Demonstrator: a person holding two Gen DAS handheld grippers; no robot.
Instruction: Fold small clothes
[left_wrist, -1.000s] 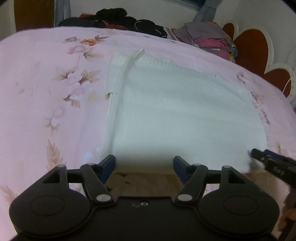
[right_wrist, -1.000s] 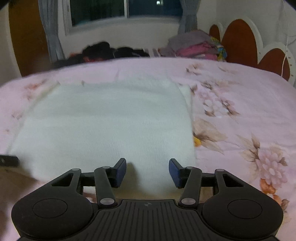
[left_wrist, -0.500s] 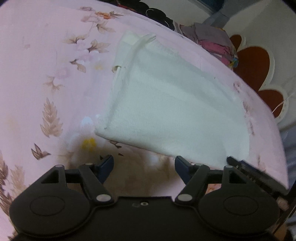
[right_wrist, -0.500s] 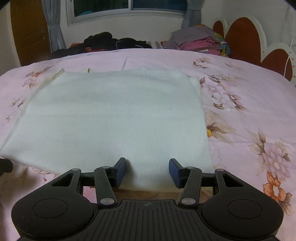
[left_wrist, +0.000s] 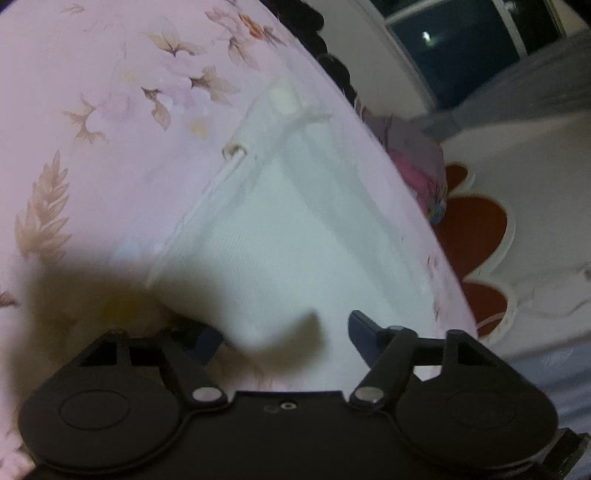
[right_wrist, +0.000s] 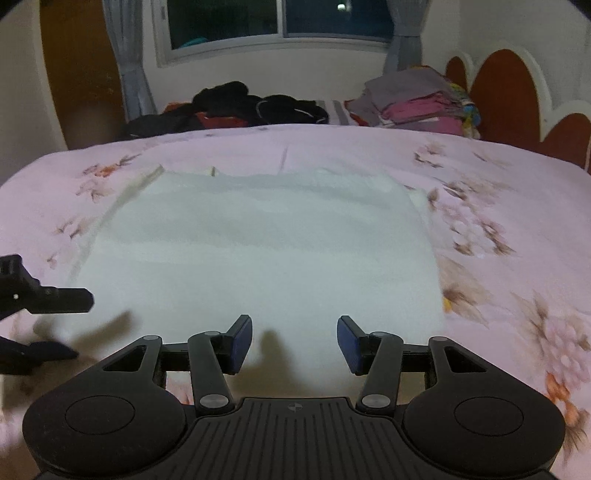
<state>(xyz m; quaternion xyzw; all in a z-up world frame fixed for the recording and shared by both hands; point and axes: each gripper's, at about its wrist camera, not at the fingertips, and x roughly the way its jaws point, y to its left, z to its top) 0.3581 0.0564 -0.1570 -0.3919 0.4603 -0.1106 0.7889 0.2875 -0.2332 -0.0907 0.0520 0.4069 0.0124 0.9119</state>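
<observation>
Item one, left gripper (left_wrist: 286, 332): its jaws have just been closing, and we find the near left corner of the white garment (left_wrist: 295, 236) between them. The left pad is half lost in shadow and blur, so we cannot tell whether they clamp.

Item two, right gripper (right_wrist: 294, 341): fingers apart over the garment's near edge, holding nothing.

Item three, pink floral bedspread (right_wrist: 369, 147): the garment lies flat across its centre.

Only the right view shows us, upper frame, the dark clothes heap (right_wrist: 236, 107) whole and the folded stack (right_wrist: 417, 103) sharply.
</observation>
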